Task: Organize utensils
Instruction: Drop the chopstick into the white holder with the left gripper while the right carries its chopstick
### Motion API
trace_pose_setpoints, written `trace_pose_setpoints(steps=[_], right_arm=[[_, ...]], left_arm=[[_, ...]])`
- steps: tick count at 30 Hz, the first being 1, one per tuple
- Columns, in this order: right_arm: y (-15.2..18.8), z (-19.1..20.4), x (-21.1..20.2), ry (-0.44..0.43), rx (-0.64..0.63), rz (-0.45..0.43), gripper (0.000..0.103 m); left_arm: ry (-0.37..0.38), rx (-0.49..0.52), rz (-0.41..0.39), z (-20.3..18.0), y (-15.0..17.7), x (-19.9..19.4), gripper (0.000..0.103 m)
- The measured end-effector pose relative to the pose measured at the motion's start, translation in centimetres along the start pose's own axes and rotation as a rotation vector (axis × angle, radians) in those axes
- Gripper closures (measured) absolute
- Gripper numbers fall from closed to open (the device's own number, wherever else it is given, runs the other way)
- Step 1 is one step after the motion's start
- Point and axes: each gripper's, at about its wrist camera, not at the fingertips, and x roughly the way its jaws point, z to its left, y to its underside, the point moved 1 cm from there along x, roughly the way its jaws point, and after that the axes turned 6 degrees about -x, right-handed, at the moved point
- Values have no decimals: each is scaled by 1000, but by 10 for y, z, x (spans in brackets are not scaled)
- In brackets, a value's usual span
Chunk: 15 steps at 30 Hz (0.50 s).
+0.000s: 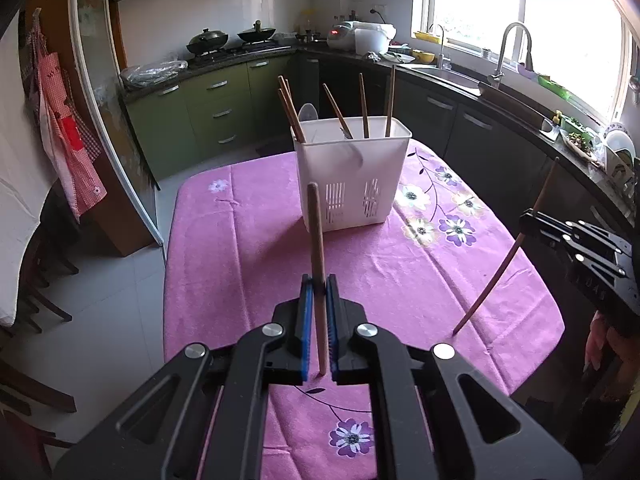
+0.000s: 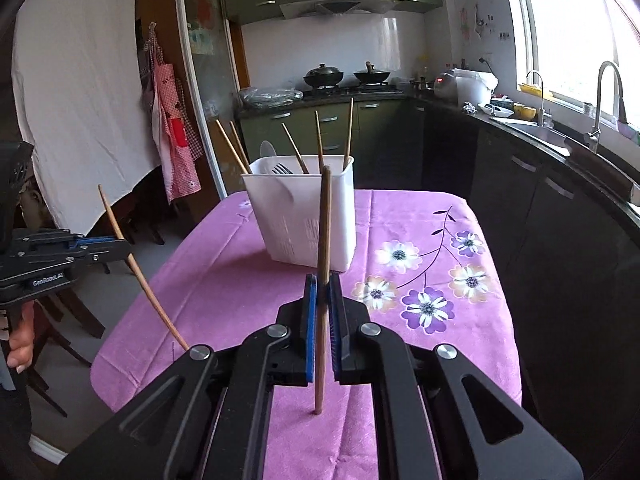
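A white slotted utensil holder (image 1: 352, 176) stands on the pink flowered tablecloth (image 1: 240, 260); it also shows in the right wrist view (image 2: 300, 216). Several wooden chopsticks, a fork and a white spoon stand in it. My left gripper (image 1: 319, 280) is shut on a wooden chopstick (image 1: 316, 240), held upright above the table, short of the holder. My right gripper (image 2: 322, 280) is shut on another wooden chopstick (image 2: 325, 232), also upright. The right gripper shows at the right in the left wrist view (image 1: 524, 216), the left one at the left in the right wrist view (image 2: 124, 246).
The table edges fall off left and right. Dark kitchen counters with a sink (image 1: 452, 74) run along the right, green cabinets and a stove with woks (image 1: 232, 40) at the back. Wooden chairs (image 1: 36, 280) stand at the left.
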Motion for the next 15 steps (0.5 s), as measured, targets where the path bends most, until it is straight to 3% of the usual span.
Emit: trace_pose_setpoints(steps=[7,15], right_arm=[[4,-4,0,-14,8,-3,96],[7,-9,-3,-35,22,-14,96]], left_arm=[[42,4,-6,-5,-23,-11,97],[47,19,-118,-21,-108,-39,97]])
